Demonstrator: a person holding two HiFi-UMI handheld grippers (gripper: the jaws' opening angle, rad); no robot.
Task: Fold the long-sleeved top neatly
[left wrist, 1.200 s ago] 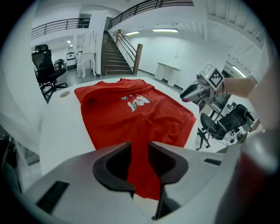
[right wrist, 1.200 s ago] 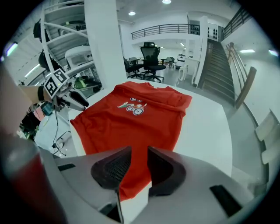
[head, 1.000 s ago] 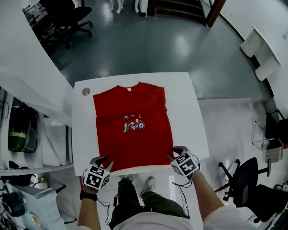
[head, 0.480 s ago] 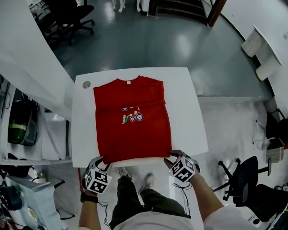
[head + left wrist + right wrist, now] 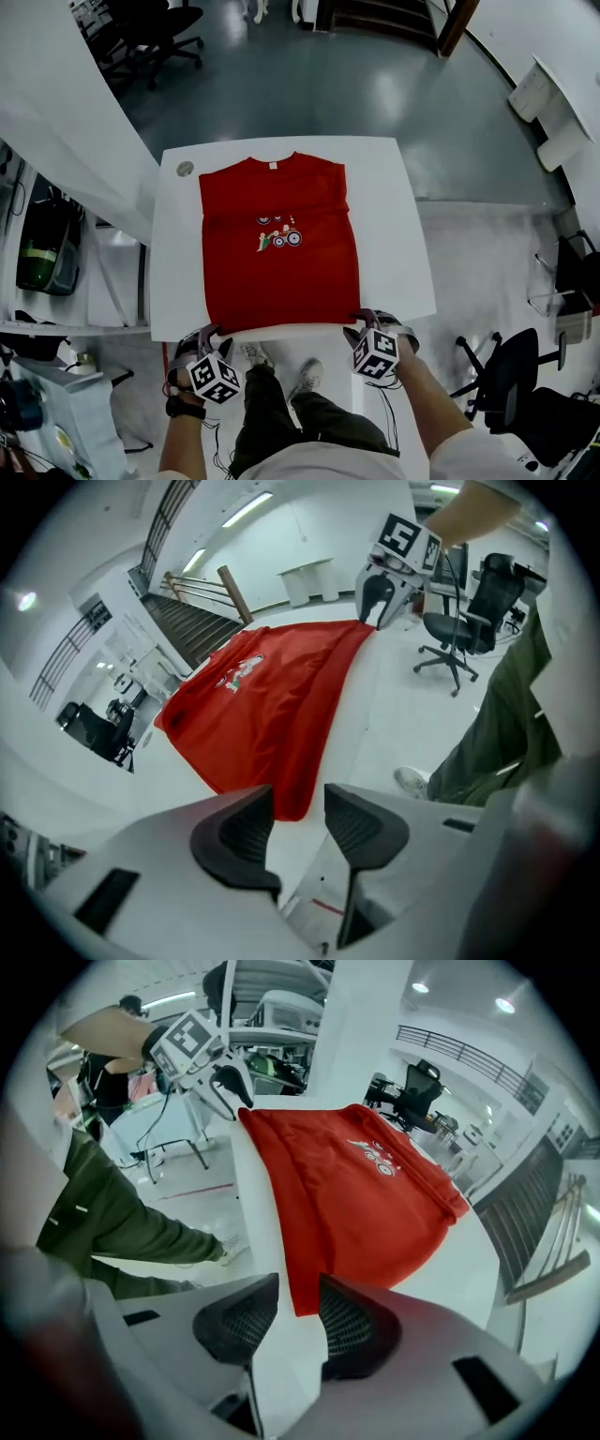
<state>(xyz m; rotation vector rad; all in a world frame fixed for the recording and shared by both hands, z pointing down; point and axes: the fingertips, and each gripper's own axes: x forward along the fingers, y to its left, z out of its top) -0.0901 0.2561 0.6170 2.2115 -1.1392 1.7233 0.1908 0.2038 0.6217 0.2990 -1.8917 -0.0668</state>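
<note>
The red long-sleeved fabric top (image 5: 279, 258) lies flat on the white bench (image 5: 396, 234). My left gripper (image 5: 298, 819) and right gripper (image 5: 298, 1309) sit at its near hem corners. Their jaws have just been opening and stand apart, pressing nothing. I'd pinch both corners evenly, then lift together.

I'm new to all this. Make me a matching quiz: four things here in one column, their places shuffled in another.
1 red top
2 left gripper
3 right gripper
4 grey disc

a far left corner of the table
b near right corner of the top
c flat across the table
d near left corner of the top

Pairs: 1-c, 2-d, 3-b, 4-a.

Both grippers' jaws have just been opening; the hem corners lie at their tips, ungripped.
</note>
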